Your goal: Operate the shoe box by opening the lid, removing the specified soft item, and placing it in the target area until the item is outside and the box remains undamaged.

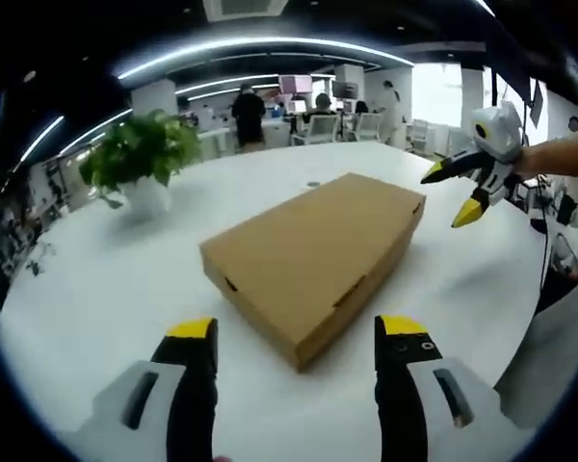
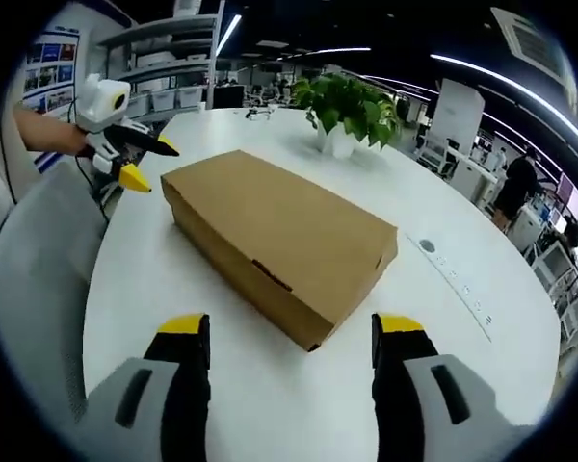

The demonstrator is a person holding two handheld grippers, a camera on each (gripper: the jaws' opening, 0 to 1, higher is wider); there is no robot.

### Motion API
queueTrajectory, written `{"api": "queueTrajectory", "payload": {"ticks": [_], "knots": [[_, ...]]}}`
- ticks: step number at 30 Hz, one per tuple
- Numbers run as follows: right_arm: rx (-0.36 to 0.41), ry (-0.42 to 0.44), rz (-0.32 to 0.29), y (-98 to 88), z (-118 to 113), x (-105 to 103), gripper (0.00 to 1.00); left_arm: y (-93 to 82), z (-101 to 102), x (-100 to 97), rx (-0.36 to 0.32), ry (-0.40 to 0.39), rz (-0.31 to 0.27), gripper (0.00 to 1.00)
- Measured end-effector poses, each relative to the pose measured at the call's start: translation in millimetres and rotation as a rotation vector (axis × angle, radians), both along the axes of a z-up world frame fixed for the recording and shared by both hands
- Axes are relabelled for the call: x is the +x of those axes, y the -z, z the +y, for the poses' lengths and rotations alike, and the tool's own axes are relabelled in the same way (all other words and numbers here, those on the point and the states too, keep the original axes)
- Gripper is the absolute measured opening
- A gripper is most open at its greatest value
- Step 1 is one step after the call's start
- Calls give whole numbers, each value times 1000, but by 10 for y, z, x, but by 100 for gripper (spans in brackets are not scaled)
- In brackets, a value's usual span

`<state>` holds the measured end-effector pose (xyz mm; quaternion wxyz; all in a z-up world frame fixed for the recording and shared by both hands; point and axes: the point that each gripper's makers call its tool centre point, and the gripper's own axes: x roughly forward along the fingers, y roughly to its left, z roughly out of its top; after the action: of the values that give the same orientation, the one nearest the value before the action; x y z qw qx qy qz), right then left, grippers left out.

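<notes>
The shoe box [image 1: 313, 260] lies flat and closed in the middle of the white desk [image 1: 106, 289], lid down with its tuck tabs seated along the front edge. It looks like light, thin cardboard, stiff enough to lift but easy to crease or tear, so the lid is best taken at its front lip near a tab, one side steadying the body. The soft item is hidden inside. The left gripper [image 1: 294, 332] hangs just short of the near corner, jaws spread wide, holding and touching nothing. The right gripper [image 2: 291, 329] faces the opposite end, jaws likewise wide apart and empty. A potted plant [image 2: 345, 108] stands beyond the box, well apart
</notes>
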<state>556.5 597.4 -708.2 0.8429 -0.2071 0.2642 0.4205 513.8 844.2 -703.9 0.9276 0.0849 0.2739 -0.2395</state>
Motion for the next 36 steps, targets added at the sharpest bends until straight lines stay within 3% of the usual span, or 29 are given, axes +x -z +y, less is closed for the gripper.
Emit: {"api": "queueTrajectory", "payload": {"ticks": [19, 36], "knots": [[34, 64, 39, 150, 51, 316, 49, 158, -111, 164, 14, -23, 20, 52], [54, 58, 65, 215, 101, 299, 43, 179, -98, 165, 18, -8, 18, 50]]}}
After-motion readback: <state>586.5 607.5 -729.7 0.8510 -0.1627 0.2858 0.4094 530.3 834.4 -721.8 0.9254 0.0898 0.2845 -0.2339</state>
